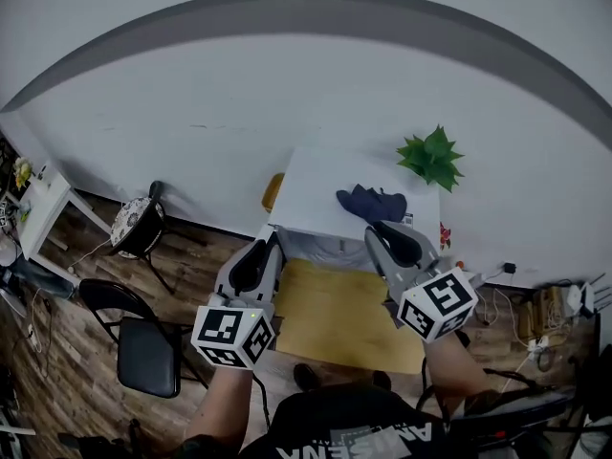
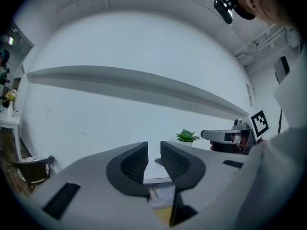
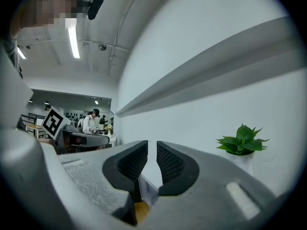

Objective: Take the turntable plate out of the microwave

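No microwave or turntable plate shows in any view. In the head view my left gripper [image 1: 269, 248] and right gripper [image 1: 380, 234] are held side by side at about the same height, pointing toward a white table [image 1: 316, 185] against the wall. The left gripper [image 2: 154, 150] has a clear gap between its ribbed pads, with nothing in it. A narrower slit separates the jaws of the right gripper [image 3: 152, 150], also with nothing in it. Each gripper view shows the other gripper off to the side.
On the white table stand a green potted plant [image 1: 432, 158] and a dark crumpled cloth [image 1: 371, 203]. A yellow mat [image 1: 335, 314] lies on the floor below. Black chairs [image 1: 143, 347] stand at the left, cables [image 1: 531, 318] at the right. People stand far off in the right gripper view.
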Demonstrator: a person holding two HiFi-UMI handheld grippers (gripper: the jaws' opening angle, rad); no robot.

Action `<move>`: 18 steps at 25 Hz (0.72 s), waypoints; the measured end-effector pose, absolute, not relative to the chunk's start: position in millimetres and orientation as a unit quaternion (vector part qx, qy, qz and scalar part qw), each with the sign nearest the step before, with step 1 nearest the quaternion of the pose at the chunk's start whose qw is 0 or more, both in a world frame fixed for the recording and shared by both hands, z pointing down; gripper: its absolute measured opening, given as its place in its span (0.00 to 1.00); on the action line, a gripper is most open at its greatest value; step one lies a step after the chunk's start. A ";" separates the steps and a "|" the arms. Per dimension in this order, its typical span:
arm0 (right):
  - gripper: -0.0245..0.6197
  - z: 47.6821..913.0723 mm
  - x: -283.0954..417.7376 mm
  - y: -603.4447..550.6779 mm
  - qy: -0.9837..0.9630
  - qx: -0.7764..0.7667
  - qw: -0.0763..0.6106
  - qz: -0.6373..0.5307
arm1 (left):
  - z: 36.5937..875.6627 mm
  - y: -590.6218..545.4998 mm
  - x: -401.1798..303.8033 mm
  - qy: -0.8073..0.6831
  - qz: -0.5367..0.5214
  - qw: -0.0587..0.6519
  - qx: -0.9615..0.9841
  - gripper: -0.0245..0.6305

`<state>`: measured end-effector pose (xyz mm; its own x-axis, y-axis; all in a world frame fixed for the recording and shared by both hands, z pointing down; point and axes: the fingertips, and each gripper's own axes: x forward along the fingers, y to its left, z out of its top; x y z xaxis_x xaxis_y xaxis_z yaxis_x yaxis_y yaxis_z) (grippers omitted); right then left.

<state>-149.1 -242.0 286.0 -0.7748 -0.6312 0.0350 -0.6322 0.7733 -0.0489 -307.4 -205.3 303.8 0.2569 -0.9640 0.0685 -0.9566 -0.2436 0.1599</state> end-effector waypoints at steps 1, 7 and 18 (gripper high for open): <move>0.11 287.2 -151.0 -241.9 -0.940 0.340 0.008 0.031 | 305.6 -207.3 -308.5 -0.604 -0.019 0.086 0.792 0.16; 0.19 299.9 -151.7 -239.4 -0.926 0.374 0.003 0.048 | 320.1 -211.0 -311.6 -0.574 -0.017 0.096 0.813 0.16; 0.30 350.1 -134.2 -248.8 -0.919 0.376 0.013 0.117 | 376.8 -218.4 -287.9 -0.547 -0.004 0.166 0.820 0.23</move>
